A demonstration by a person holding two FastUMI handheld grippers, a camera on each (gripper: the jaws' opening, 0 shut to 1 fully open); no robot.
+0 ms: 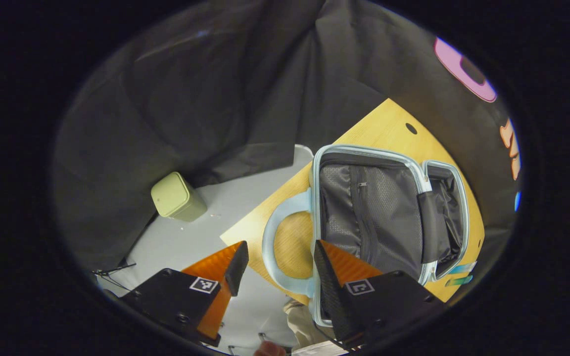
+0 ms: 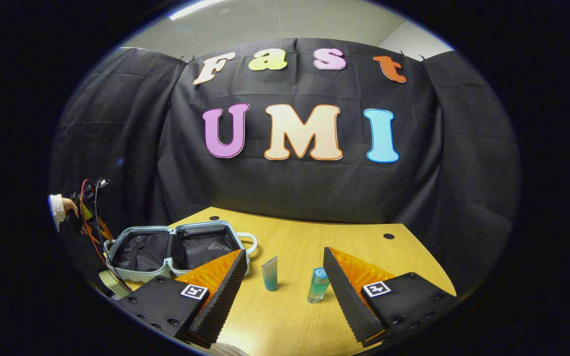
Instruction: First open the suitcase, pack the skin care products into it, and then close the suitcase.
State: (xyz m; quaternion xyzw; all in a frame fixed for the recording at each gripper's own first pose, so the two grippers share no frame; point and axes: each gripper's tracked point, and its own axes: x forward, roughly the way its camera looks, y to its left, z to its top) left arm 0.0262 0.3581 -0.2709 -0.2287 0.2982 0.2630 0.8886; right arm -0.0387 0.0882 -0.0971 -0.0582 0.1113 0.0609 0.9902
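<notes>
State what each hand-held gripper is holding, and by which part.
Nothing is held. The left hand-held gripper is open above the open suitcase's handle; the right hand-held gripper is open before the two tubes.

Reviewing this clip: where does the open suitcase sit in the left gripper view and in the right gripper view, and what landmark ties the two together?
Left gripper view: the open suitcase lies right of centre, seen from above, lining exposed, just beyond the left gripper.
Right gripper view: it sits lower left, behind the right gripper's left finger.
Shared landmark: the suitcase's pale handle loop on the wooden table.
</notes>
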